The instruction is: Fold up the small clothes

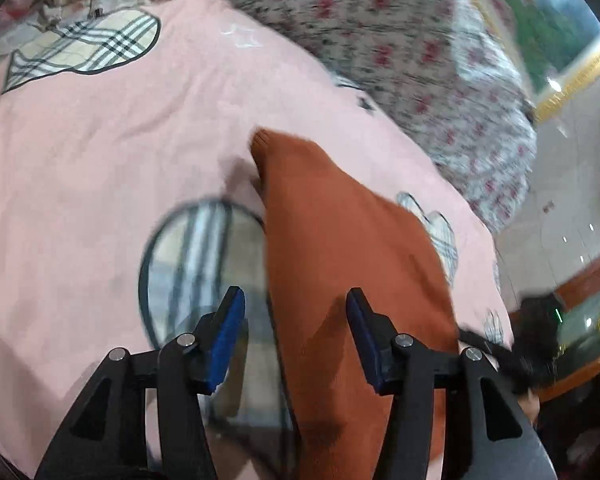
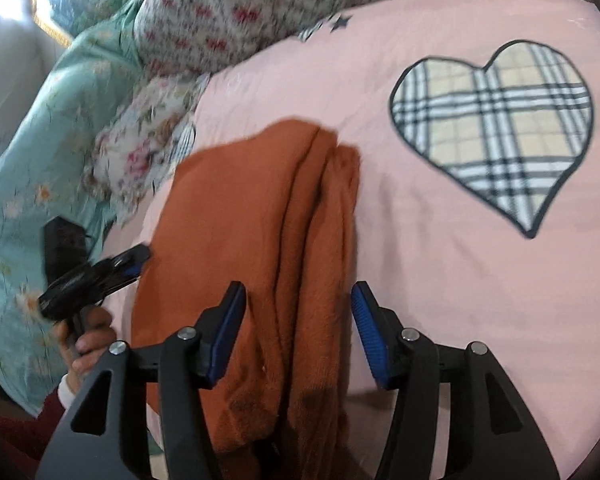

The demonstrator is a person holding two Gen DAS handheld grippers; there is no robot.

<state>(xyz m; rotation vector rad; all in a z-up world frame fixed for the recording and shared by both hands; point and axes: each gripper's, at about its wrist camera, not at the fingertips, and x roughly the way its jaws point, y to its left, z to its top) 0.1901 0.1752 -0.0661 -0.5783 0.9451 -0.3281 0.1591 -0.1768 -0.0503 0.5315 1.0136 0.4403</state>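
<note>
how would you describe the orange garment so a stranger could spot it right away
Find the pink bedspread printed with plaid hearts. The orange garment lies on it in long folds beside the big heart, the only plain rust-coloured knit among pink and floral bedding.

A rust-orange garment (image 2: pixel 260 216) lies on a pink bedsheet (image 2: pixel 440 280) with beige-black plaid hearts (image 2: pixel 492 128); blue-padded black fingers (image 2: pixel 228 336).

One rust garment (image 2: pixel 260 216), two grippers (image 1: pixel 296 332) (image 2: pixel 298 332) (both spread wide), one pink bedsheet (image 2: pixel 440 280).
</note>
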